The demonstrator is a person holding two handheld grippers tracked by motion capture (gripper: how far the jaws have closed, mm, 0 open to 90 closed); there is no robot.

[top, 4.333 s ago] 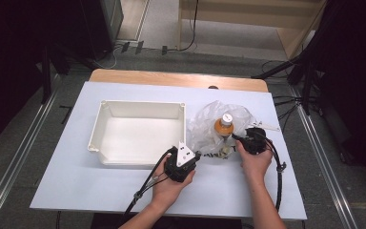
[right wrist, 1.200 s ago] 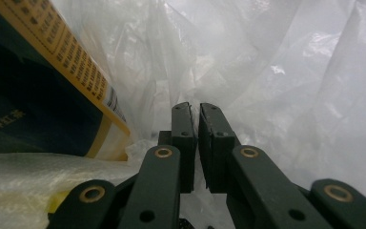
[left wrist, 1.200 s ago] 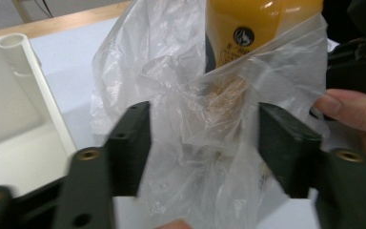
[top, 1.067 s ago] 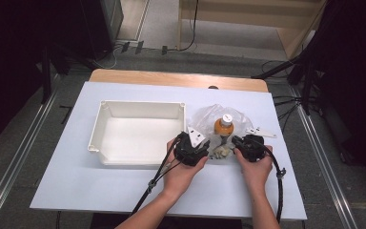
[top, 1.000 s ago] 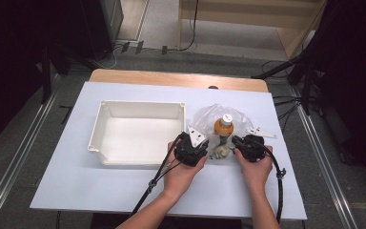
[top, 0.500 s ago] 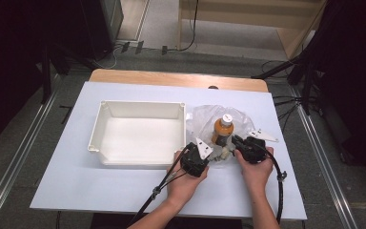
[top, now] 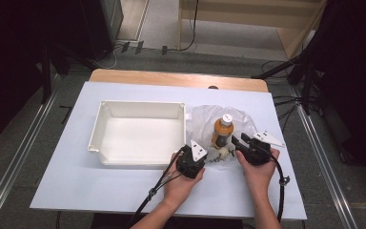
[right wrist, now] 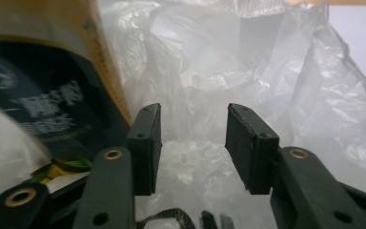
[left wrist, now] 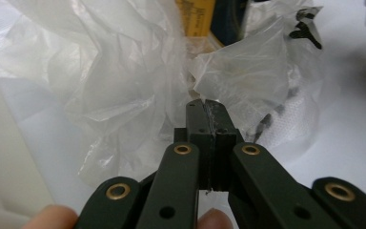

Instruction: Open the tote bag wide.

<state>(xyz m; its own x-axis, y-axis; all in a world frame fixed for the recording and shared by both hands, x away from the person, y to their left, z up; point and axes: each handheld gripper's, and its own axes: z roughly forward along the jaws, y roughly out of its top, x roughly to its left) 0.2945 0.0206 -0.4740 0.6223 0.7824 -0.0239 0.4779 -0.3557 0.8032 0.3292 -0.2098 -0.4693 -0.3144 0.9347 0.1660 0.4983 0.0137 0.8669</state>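
Left gripper point(left wrist: 205, 107) pinching plastic bag point(left wrist: 124, 81) edge. Right gripper point(right wrist: 193, 143) jaws just opening, spread, film between; upright bottle point(right wrist: 43, 86) at its 10 o'clock, nearer right hand.

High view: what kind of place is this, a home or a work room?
Probably a lab or recording workspace, not a home. A white-topped table stands between metal floor rails, cables lie on the grey floor, and dark curtains hang along both sides.

bottle point(right wrist: 38, 105) label print blurred, nothing legible
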